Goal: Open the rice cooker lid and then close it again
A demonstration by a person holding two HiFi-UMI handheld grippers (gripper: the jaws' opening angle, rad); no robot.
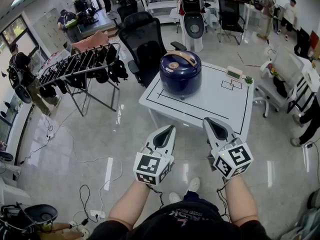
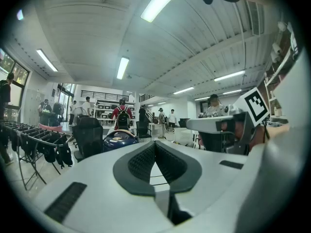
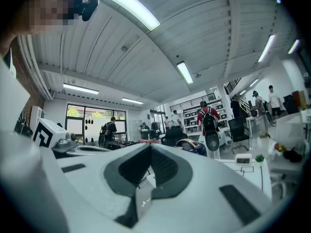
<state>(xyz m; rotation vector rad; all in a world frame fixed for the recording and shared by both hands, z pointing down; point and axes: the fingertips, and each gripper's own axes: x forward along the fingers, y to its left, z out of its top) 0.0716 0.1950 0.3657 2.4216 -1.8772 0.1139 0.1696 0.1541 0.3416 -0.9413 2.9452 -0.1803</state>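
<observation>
A dark blue rice cooker (image 1: 180, 72) with a tan handle across its shut lid stands on the white table (image 1: 210, 106), towards its far left side. Both grippers hang in front of the table's near edge, well short of the cooker. My left gripper (image 1: 169, 129) is shut with nothing in it; my right gripper (image 1: 207, 121) is shut and empty too. In the left gripper view the cooker (image 2: 118, 140) peeps over the closed jaws, left of centre. In the right gripper view the cooker (image 3: 192, 147) shows just beyond the jaws.
A black office chair (image 1: 145, 44) stands behind the table. A clothes rack (image 1: 82, 66) with dark garments is at the left. A small clock (image 1: 234, 73) and a tiny plant (image 1: 248, 79) sit on the table's far right. Cables (image 1: 90, 189) lie on the floor.
</observation>
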